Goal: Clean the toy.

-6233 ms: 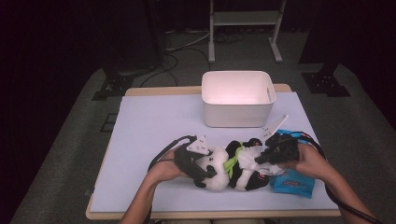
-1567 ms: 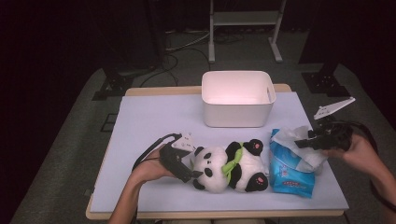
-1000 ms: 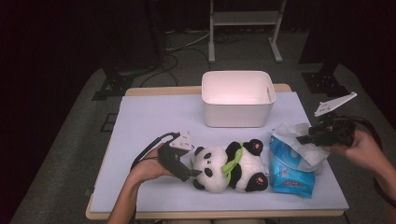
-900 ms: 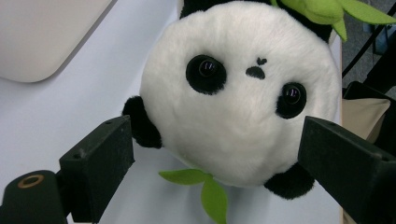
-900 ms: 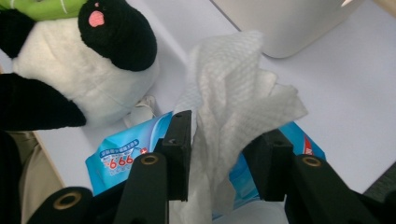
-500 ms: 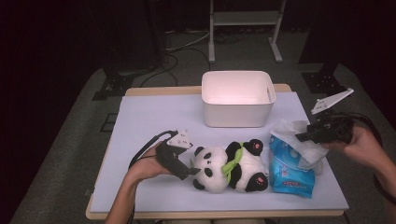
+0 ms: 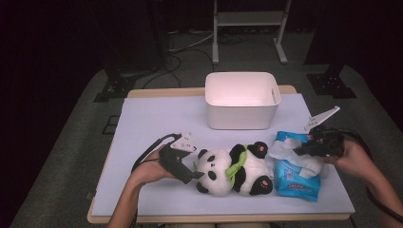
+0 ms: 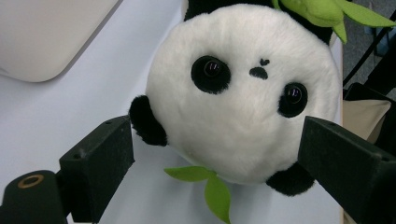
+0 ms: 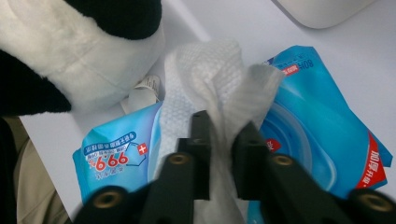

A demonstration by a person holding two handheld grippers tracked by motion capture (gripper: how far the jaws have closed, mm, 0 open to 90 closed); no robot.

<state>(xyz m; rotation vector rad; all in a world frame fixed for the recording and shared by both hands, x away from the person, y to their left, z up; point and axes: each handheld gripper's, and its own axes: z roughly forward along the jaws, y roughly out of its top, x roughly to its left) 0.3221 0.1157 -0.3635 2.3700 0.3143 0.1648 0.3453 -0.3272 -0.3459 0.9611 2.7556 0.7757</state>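
Observation:
A black-and-white plush panda [image 7: 233,171] with a green leaf scarf lies on the table. Its face [image 8: 243,93] looks into the left gripper view. My left gripper [image 7: 192,176] is open, one jaw on each side of the panda's head [image 8: 215,140], with no pad pressing on it. To the panda's right lies a blue wet-wipe pack [image 7: 297,183]. A white wipe [image 9: 205,70] stands up out of the pack [image 9: 322,135]. My right gripper [image 9: 224,123] has just been closing its jaws, and they now pinch this wipe [image 7: 285,152] low over the pack.
A white plastic bin [image 7: 241,99] stands at the back of the pale table [image 7: 157,118], behind the panda. A cable trails from each gripper. Dark floor and stand legs lie beyond the table's far edge.
My right hand has sunk toward the wipe pack with the wipe bunched at its jaws. The left hand and the panda have stayed where they were.

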